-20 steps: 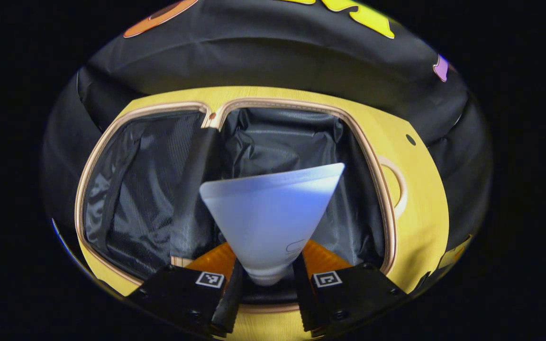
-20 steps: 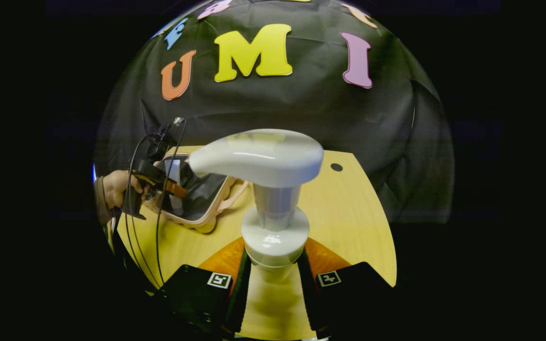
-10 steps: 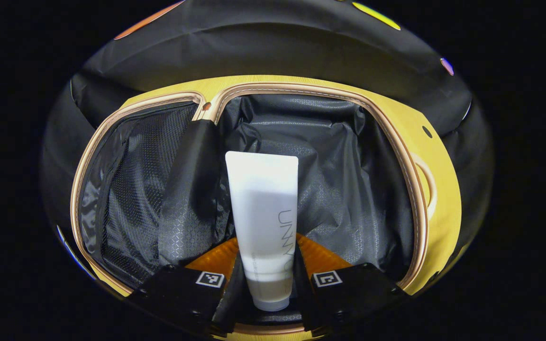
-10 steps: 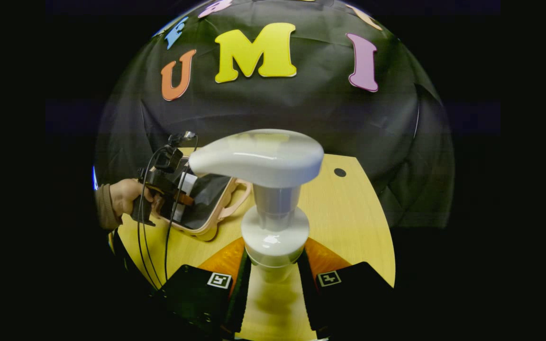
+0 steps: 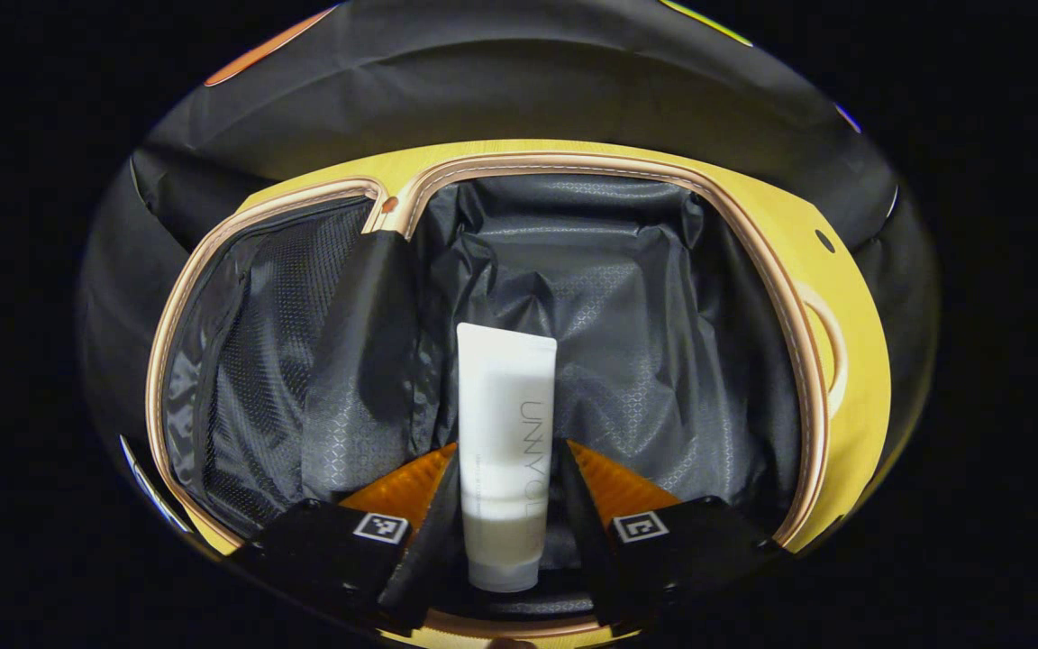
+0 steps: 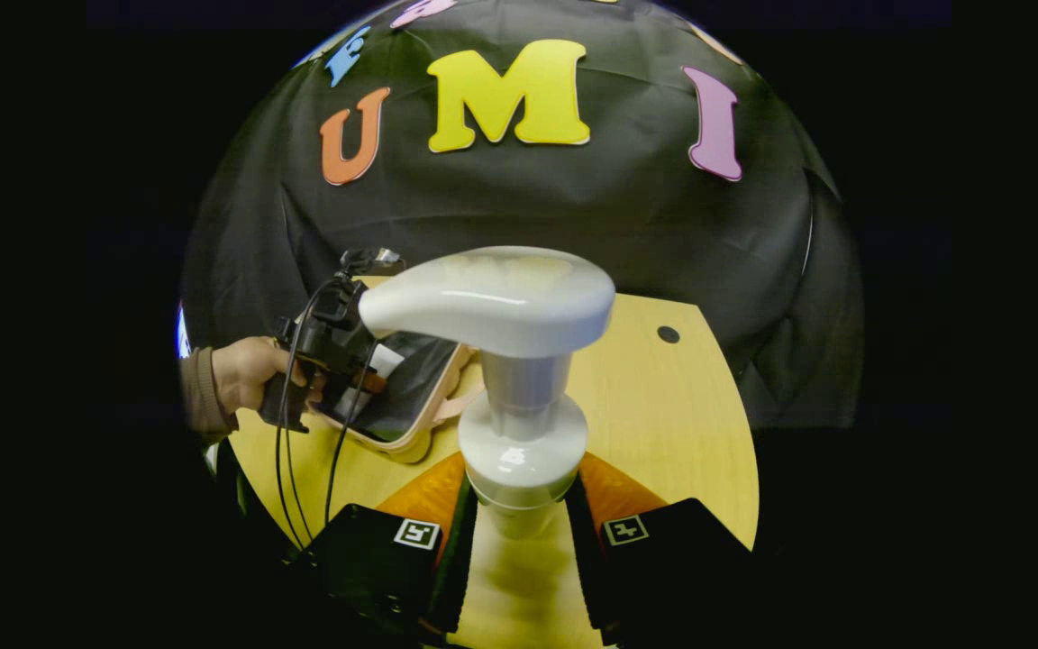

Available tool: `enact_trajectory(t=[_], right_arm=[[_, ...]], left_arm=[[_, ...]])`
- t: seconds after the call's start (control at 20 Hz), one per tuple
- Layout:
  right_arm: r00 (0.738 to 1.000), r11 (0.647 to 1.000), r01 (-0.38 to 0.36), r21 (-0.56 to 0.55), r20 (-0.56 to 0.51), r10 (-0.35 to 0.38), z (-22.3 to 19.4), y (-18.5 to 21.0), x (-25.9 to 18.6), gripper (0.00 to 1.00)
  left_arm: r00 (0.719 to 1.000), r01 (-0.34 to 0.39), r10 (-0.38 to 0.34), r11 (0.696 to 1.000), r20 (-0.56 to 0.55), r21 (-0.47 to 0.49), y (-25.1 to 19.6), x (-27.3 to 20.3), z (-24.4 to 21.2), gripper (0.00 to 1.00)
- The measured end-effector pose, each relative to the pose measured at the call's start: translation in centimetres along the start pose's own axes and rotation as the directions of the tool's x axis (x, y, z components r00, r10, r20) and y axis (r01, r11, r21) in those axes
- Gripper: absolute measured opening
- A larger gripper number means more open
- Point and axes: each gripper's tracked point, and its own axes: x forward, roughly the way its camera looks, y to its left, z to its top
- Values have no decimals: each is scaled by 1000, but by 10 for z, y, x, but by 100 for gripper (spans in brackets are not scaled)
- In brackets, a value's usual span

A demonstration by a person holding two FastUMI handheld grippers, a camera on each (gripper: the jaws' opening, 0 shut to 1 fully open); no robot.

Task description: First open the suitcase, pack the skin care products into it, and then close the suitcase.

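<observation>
Left gripper view: open suitcase [image 5: 780, 297] on the yellow tabletop [image 5: 861, 379], a white tube [image 5: 505, 433] lying in it.
Its right half has crinkled black lining, its left half a mesh panel [image 5: 249, 361]. The tube lies between the spread fingers of the left gripper [image 5: 503, 532], with gaps on both sides. Right gripper view adds the suitcase far left, a hand [image 6: 244, 374] holding the left gripper above it, and the right gripper [image 6: 519, 532] clamped on the neck of a white pump bottle [image 6: 519, 361] over the tabletop.
</observation>
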Motion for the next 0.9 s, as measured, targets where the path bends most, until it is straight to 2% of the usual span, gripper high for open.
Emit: enact_trajectory(t=[0.05, 0.1, 0.15, 0.2, 0.25, 0.35, 0.5, 0.7, 0.8, 0.9], right_arm=[[1000, 1000, -13, -1, 7, 13, 7, 6, 1, 47], [1000, 1000, -26, -2, 12, 26, 14, 12, 2, 48], [999, 999, -43, -4, 16, 43, 21, 20, 4, 49], [998, 998, -65, -10, 21, 65, 28, 29, 6, 49], [996, 996, -85, -17, 28, 85, 35, 39, 9, 49], [992, 992, -118, -37, 35, 119, 51, 59, 19, 49], [985, 983, -170, -70, 27, 172, 70, 97, 43, 49], [974, 972, -221, -85, -59, 217, 61, 148, 93, 49], [969, 973, -219, -66, -130, 209, 39, 164, 114, 49], [964, 975, -215, -65, -173, 201, 21, 180, 137, 49]], left_arm=[[1000, -11, 11, 1000, 14, 4, 1, -6, 2, 84], [999, -16, 15, 1000, 38, 7, 1, -12, 7, 79], [998, -6, 6, 1000, 67, 6, -2, -23, 12, 88], [995, 11, -12, 1000, 104, 6, -6, -35, 16, 81], [990, 17, -18, 1000, 143, 8, -7, -49, 20, 81], [971, -4, 0, 1000, 240, 16, 1, -81, 25, 87], [943, -30, 24, 999, 332, 14, 18, -129, 9, 92], [890, -43, 51, 999, 453, -28, 39, -193, -25, 92], [850, -38, 59, 998, 523, -51, 49, -223, -38, 92], [809, -67, 95, 995, 581, -69, 60, -255, -53, 92]])
